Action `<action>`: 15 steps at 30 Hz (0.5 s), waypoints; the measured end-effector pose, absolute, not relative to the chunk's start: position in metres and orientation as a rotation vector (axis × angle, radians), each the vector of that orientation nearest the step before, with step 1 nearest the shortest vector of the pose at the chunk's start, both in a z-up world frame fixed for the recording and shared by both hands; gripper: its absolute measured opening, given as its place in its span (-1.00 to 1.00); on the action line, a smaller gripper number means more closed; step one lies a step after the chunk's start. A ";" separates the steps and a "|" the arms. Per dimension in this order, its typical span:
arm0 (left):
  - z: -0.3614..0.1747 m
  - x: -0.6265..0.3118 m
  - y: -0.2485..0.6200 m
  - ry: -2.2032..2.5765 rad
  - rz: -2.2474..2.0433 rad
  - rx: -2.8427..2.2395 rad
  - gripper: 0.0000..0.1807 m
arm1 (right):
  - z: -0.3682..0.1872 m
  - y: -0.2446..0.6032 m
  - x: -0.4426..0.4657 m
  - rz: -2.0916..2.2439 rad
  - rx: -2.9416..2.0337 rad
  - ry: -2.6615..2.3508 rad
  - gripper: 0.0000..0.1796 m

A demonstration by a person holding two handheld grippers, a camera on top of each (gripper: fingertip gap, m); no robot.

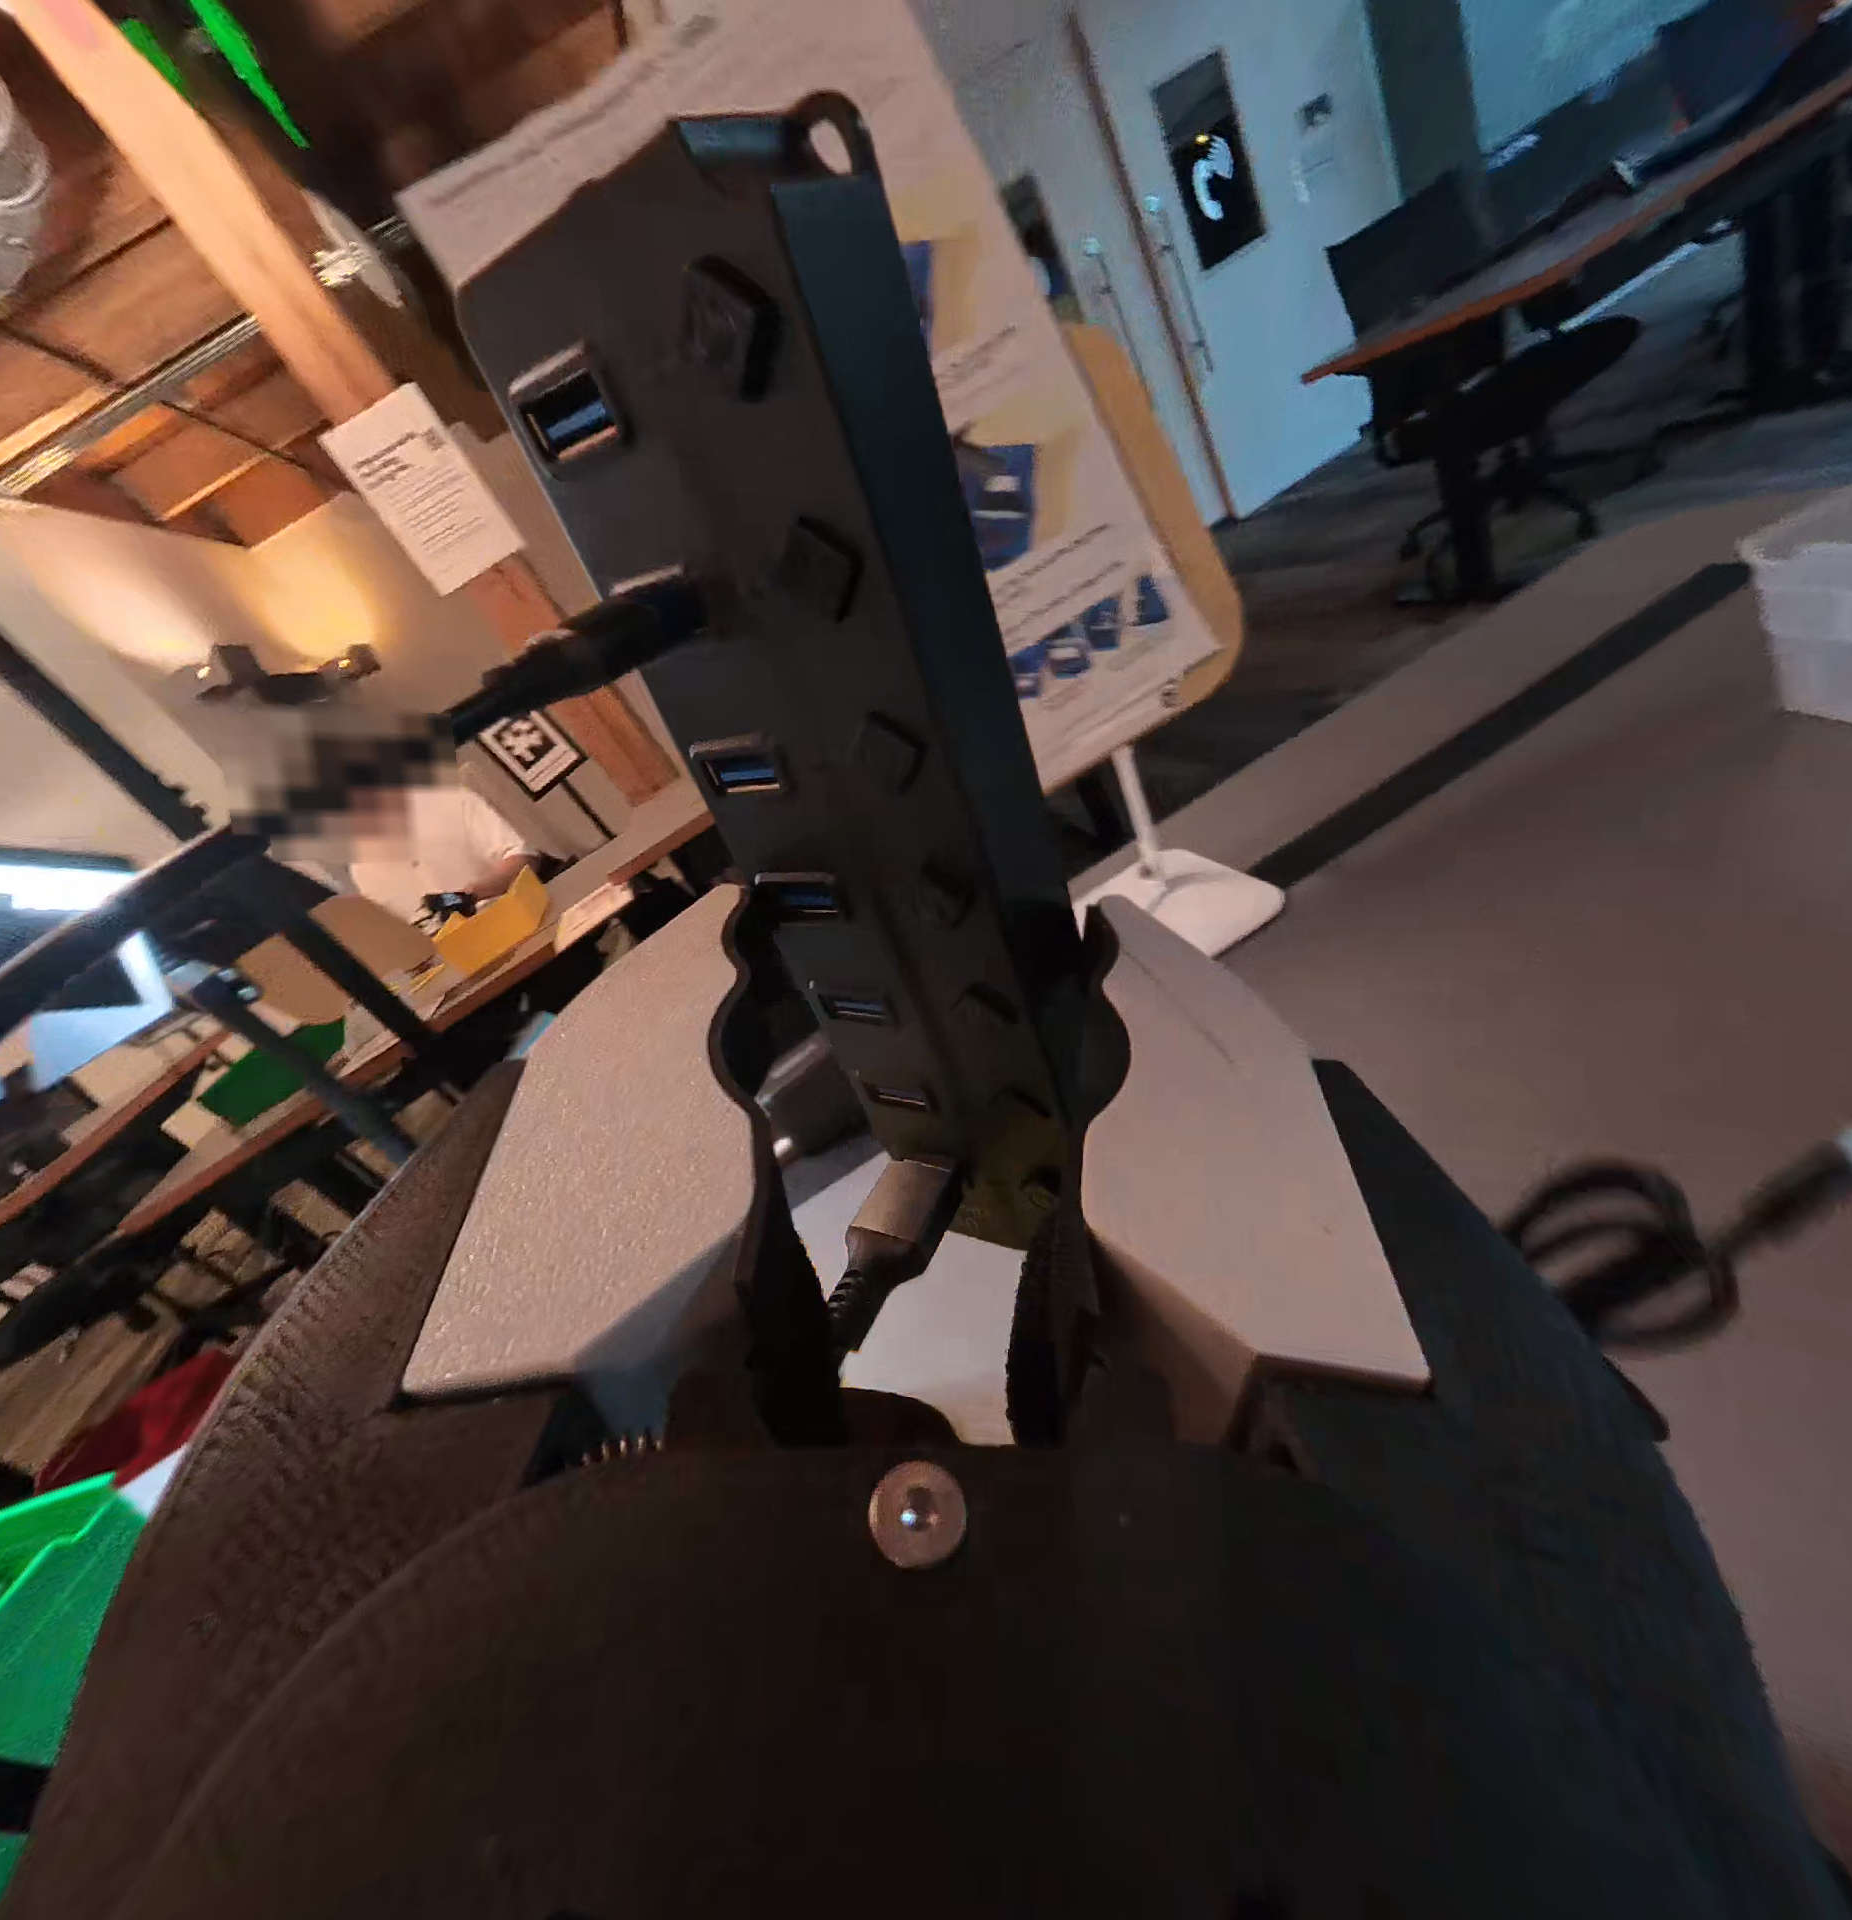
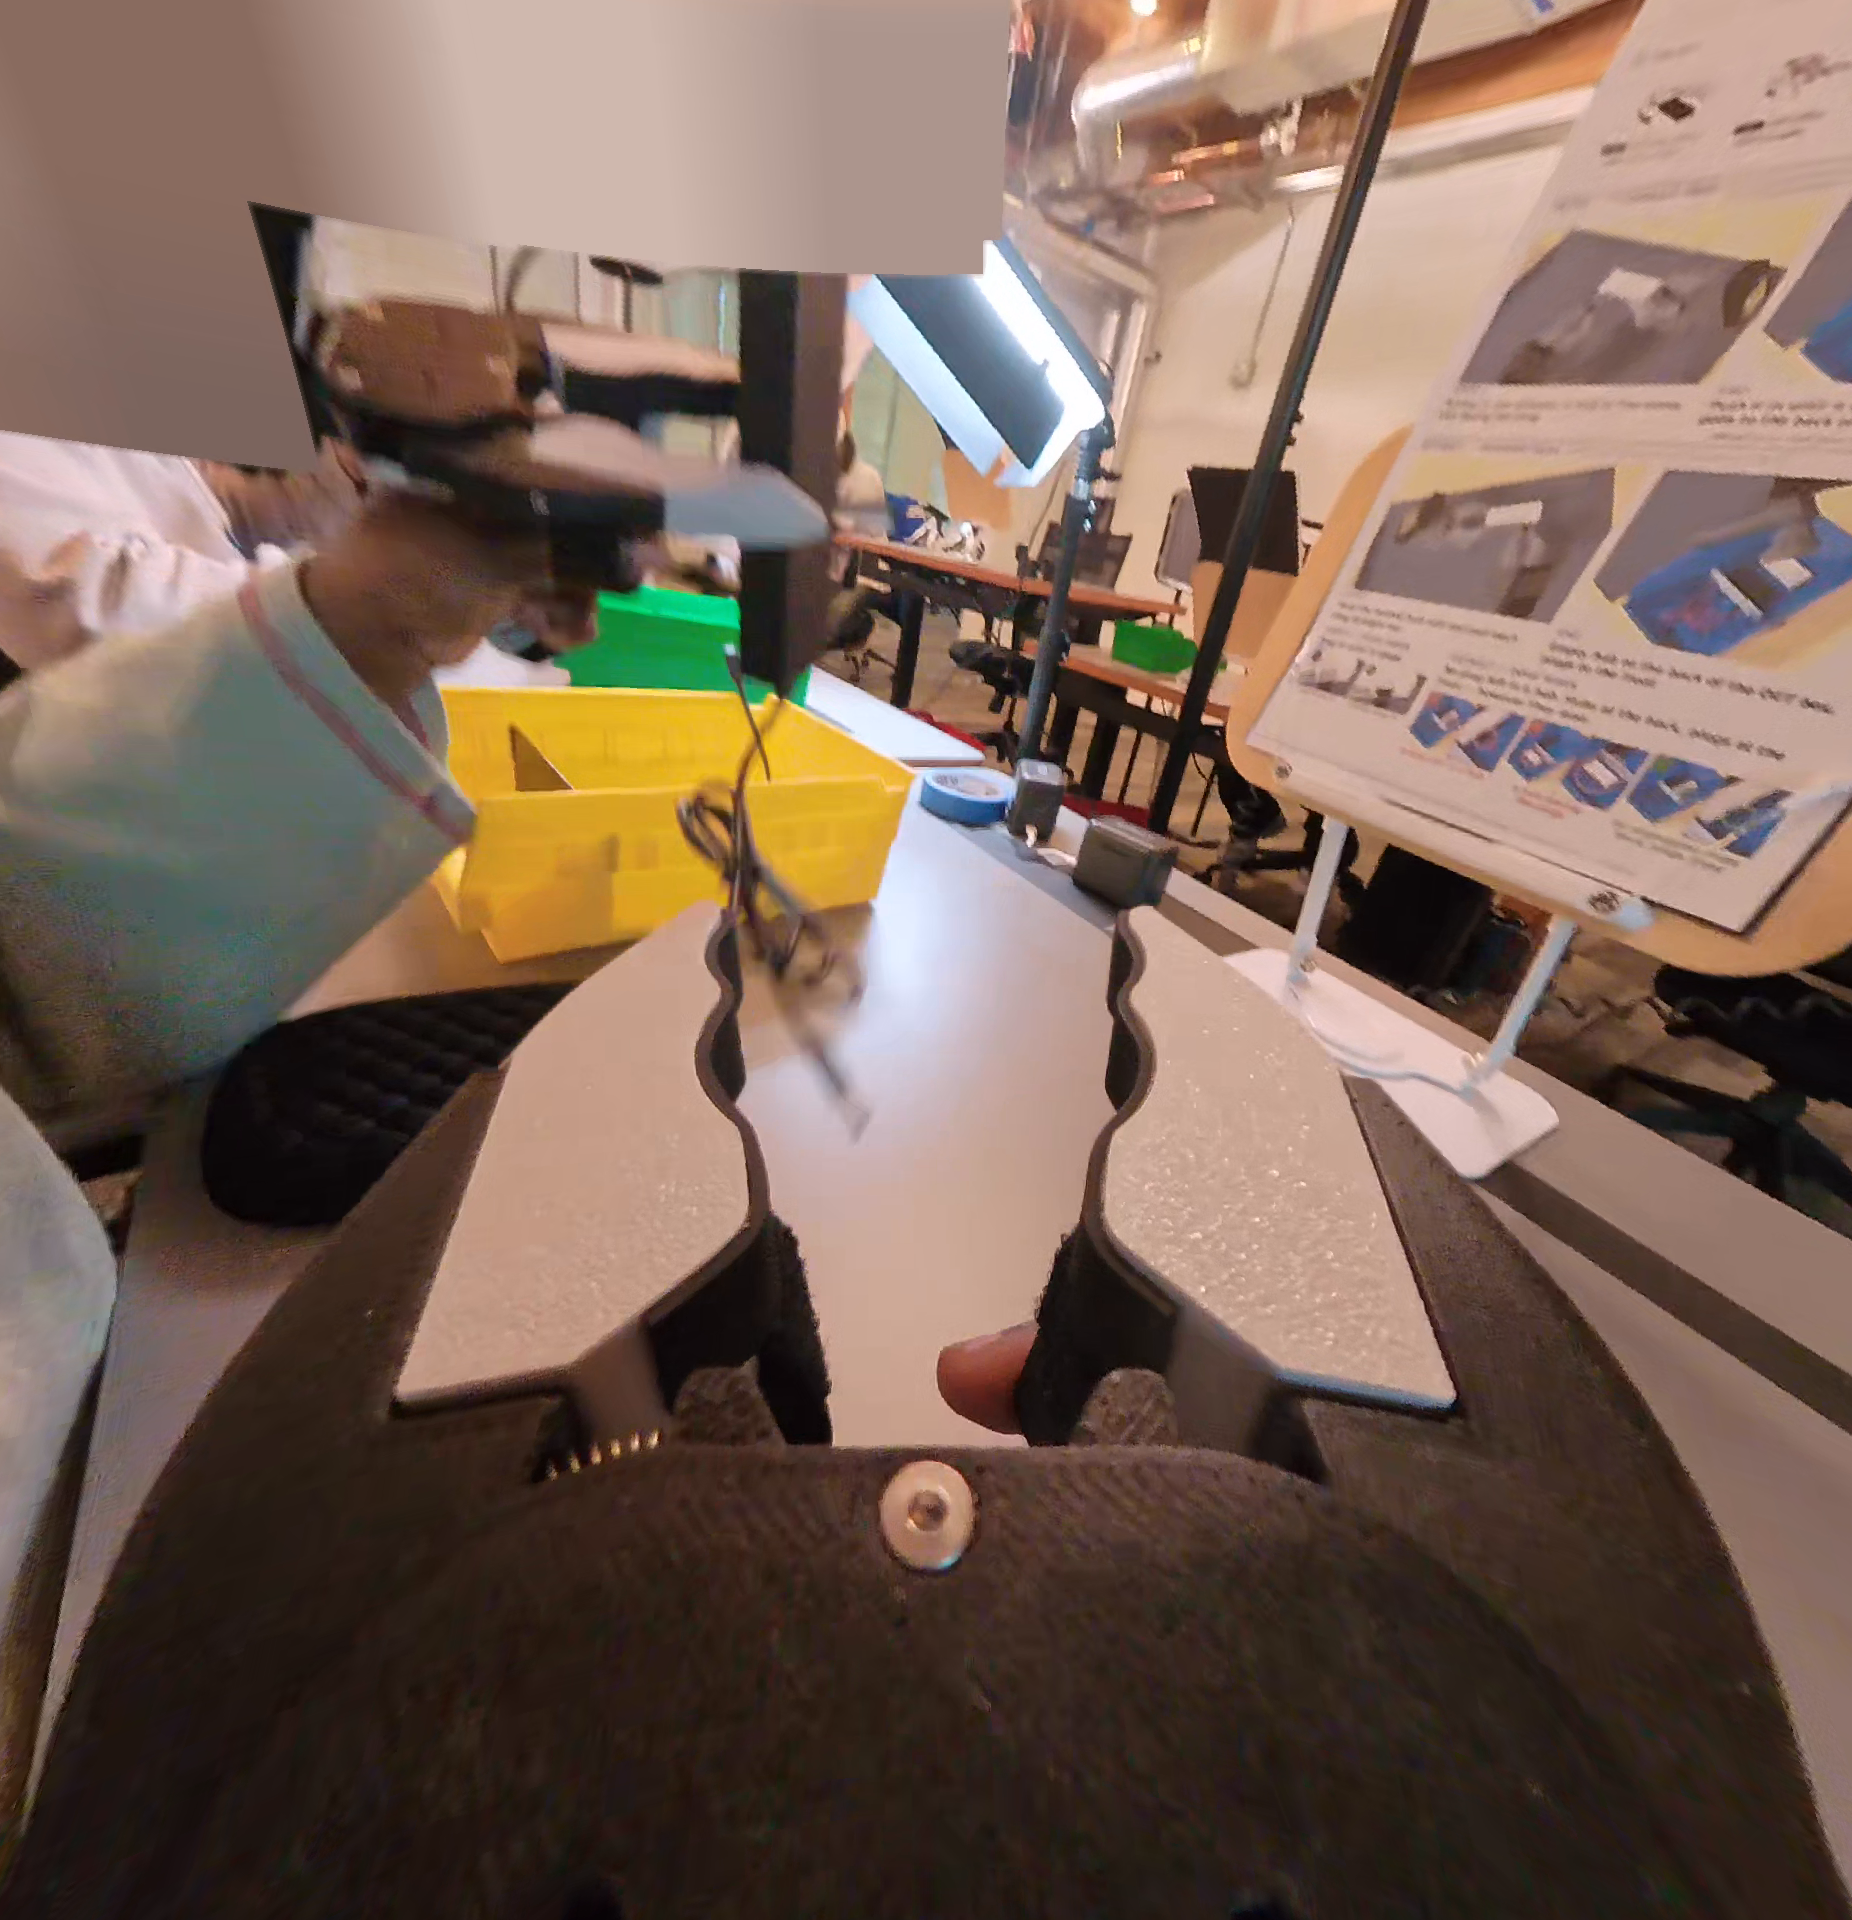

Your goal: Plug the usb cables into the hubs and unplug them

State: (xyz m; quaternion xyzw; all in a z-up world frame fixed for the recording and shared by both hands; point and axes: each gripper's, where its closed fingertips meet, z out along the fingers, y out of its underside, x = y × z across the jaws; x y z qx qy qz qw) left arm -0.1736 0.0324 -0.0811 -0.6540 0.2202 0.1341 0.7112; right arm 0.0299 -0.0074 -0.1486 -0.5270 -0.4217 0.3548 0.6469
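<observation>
My left gripper (image 1: 911, 935): clamped on a long black multi-port USB hub (image 1: 787, 623), held upright off the grey table (image 1: 1524, 935); one black cable plug (image 1: 631, 639) seated. My right gripper (image 2: 917, 935): spread wide, holding nothing, above a bundled cable (image 2: 787, 935).

Your grey desk (image 2: 963, 1039) sits in an open workshop with white walls (image 2: 1348, 343) and exposed wooden beams (image 1: 226, 208) overhead. Behind you, a bright panel light (image 2: 1005, 364) hangs on a stand near long wooden tables (image 2: 1005, 582). An instruction board (image 2: 1628, 468) stands on white legs at the desk's edge.
</observation>
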 end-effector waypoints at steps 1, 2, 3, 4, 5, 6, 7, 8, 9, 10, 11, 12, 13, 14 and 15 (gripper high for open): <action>-0.092 -0.157 0.034 0.520 0.286 -1.460 -0.35 | -0.145 -0.008 0.025 0.836 -1.179 -0.950 -0.24; -0.104 -0.142 0.037 0.556 0.280 -1.475 -0.35 | -0.142 -0.010 0.020 0.876 -1.157 -0.939 -0.23; -0.116 -0.130 0.039 0.586 0.279 -1.488 -0.35 | -0.139 -0.012 0.014 0.918 -1.140 -0.924 -0.23; -0.128 -0.117 0.041 0.628 0.284 -1.501 -0.35 | -0.137 -0.013 0.008 0.961 -1.127 -0.910 -0.22; -0.140 -0.107 0.042 0.665 0.304 -1.513 -0.36 | -0.135 -0.014 0.002 1.000 -1.118 -0.896 -0.21; -0.150 -0.098 0.044 0.704 0.335 -1.519 -0.36 | -0.134 -0.014 -0.004 1.030 -1.117 -0.875 -0.20; -0.159 -0.088 0.044 0.749 0.364 -1.520 -0.36 | -0.133 -0.012 -0.010 1.047 -1.123 -0.847 -0.20; -0.166 -0.079 0.044 0.778 0.390 -1.516 -0.36 | -0.133 -0.009 -0.015 1.050 -1.139 -0.812 -0.21; -0.171 -0.072 0.043 0.801 0.414 -1.507 -0.36 | -0.133 -0.004 -0.020 1.042 -1.158 -0.773 -0.22; -0.175 -0.065 0.043 0.820 0.440 -1.498 -0.36 | -0.135 -0.001 -0.026 1.024 -1.169 -0.741 -0.23; -0.178 -0.059 0.043 0.832 0.468 -1.490 -0.36 | -0.138 0.003 -0.031 0.990 -1.184 -0.720 -0.23; -0.181 -0.053 0.043 0.851 0.486 -1.478 -0.37 | -0.140 0.006 -0.035 0.949 -1.194 -0.714 -0.22; -0.184 -0.047 0.043 0.867 0.498 -1.469 -0.36 | -0.143 0.008 -0.040 0.911 -1.203 -0.715 -0.23; -0.186 -0.042 0.042 0.880 0.505 -1.459 -0.37 | -0.145 0.012 -0.042 0.873 -1.214 -0.708 -0.24; -0.188 -0.036 0.042 0.893 0.508 -1.451 -0.37 | -0.145 0.014 -0.041 0.841 -1.215 -0.703 -0.43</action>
